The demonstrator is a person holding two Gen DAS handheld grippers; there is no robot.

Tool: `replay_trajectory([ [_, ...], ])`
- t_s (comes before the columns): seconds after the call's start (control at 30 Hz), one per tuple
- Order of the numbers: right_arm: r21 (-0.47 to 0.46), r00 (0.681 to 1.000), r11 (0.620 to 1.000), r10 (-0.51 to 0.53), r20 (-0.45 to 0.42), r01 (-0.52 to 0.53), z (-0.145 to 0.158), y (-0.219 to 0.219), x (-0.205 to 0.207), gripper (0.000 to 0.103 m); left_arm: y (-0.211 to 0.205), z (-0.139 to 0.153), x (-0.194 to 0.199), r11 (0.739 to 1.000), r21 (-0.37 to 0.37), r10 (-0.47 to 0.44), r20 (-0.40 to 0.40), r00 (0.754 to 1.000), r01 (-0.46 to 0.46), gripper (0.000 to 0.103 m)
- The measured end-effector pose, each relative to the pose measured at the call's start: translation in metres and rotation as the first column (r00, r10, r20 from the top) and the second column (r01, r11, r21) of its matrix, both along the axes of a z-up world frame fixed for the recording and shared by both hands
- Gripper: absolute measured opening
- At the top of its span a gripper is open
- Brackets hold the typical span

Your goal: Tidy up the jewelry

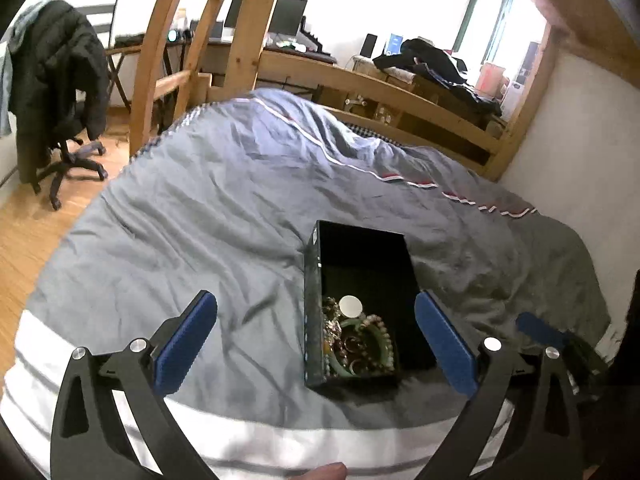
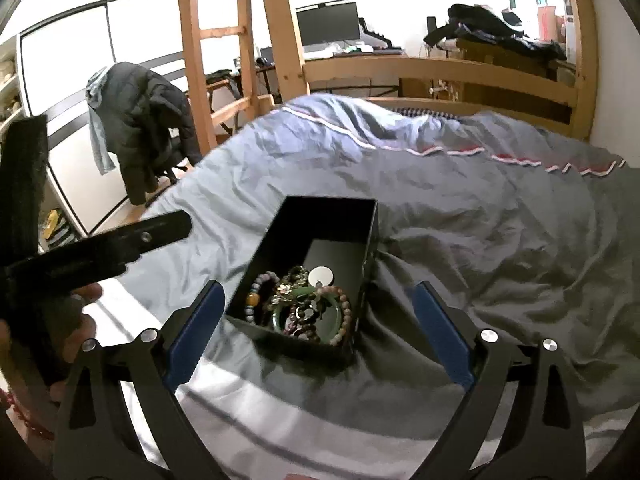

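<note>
Left wrist: grey duvet (image 1: 200, 208) covers wooden bunk bed (image 1: 400, 88).

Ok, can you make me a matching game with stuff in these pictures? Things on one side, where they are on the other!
Things:
1. black box
2. green bangle
3. dark jacket
4. monitor

Places:
A. on the desk behind the bed
B. draped over the office chair
C. on the grey bedcover
D. inside the box with the beads

Pairs: 1-C, 2-D, 3-B, 4-A
</note>
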State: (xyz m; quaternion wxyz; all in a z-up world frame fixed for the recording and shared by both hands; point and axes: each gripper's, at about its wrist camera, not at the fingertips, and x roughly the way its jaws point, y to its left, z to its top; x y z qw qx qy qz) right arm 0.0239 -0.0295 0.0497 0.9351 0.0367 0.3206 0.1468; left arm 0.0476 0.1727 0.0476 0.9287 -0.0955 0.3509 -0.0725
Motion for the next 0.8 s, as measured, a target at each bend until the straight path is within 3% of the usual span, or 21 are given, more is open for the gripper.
replay_trajectory([
  [0.2,-0.015,1.0,1.0,-0.012,-0.016,0.011,0.012,-0.019,-0.033,0.094,-0.034,0.005,-0.058,0.979,0.203,-0.029,0.021,0.999,0.025,0.097],
  [0.4,-0.073,1.0,0.997,-0.018,-0.005,0.018,0.019,-0.024,-0.061,0.094,-0.033,-0.009,-0.087,0.971,0.24,0.013,-0.034,0.999,-0.004,0.097],
  [0.5,-0.07,0.999,0.997,-0.02,-0.025,0.018,0.014,-0.022,-0.067,0.094,-0.029,-0.017,-0.094,0.976,0.216,0.032,-0.067,0.997,-0.017,0.097],
  [0.67,-0.06,0.999,0.998,-0.032,-0.044,0.029,0.007,-0.02,-0.072,0.094,-0.036,-0.025,-0.1,0.962,0.272,0.033,-0.049,0.998,-0.018,0.097],
  [0.8,-0.065,0.998,0.997,-0.035,-0.055,0.032,0.004,-0.019,-0.072,0.094,-0.032,-0.036,-0.092,0.972,0.235,0.026,-0.089,0.996,-0.004,0.097],
])
